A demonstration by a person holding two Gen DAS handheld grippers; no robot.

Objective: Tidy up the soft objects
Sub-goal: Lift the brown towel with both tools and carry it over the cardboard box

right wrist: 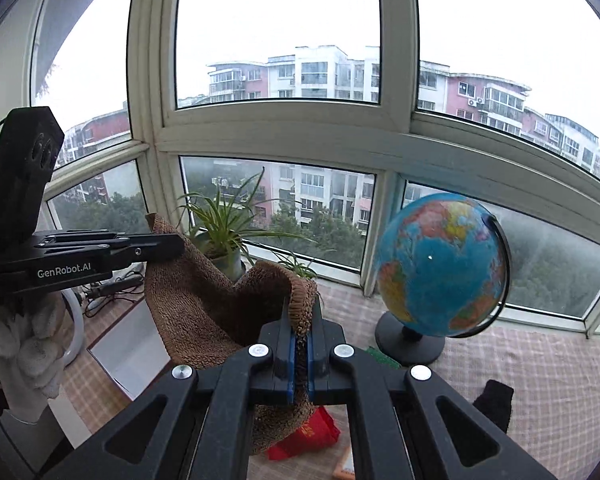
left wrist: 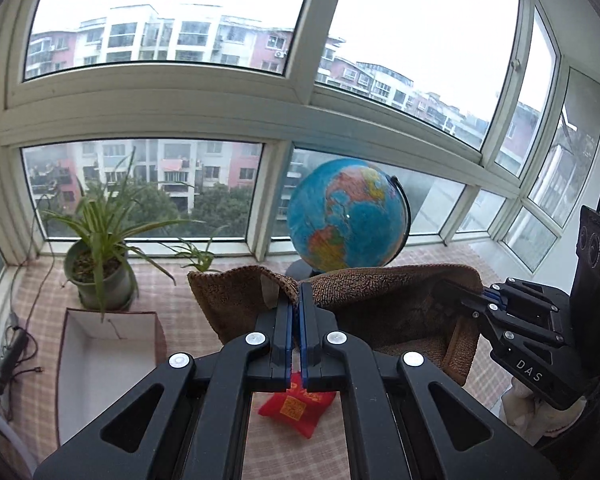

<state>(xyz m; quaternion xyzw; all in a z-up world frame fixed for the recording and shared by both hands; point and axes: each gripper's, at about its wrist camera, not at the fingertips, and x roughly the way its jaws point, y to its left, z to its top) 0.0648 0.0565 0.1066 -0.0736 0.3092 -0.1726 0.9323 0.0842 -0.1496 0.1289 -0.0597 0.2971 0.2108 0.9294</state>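
Jaws, both sets: pressed onto the brown towel [left wrist: 380, 300], your left gripper [left wrist: 296, 300] pinching one top edge, your right gripper [right wrist: 300, 316] another. Towel: held aloft between them, above the worktop [right wrist: 540, 360] and a red pouch [left wrist: 296, 404]. Handling, as judged: light, limp terry, sags wherever unsupported; grip at corners or hems. White box [left wrist: 96, 360]: open, to your left. Also present: globe [left wrist: 346, 216], potted plant [left wrist: 100, 248].
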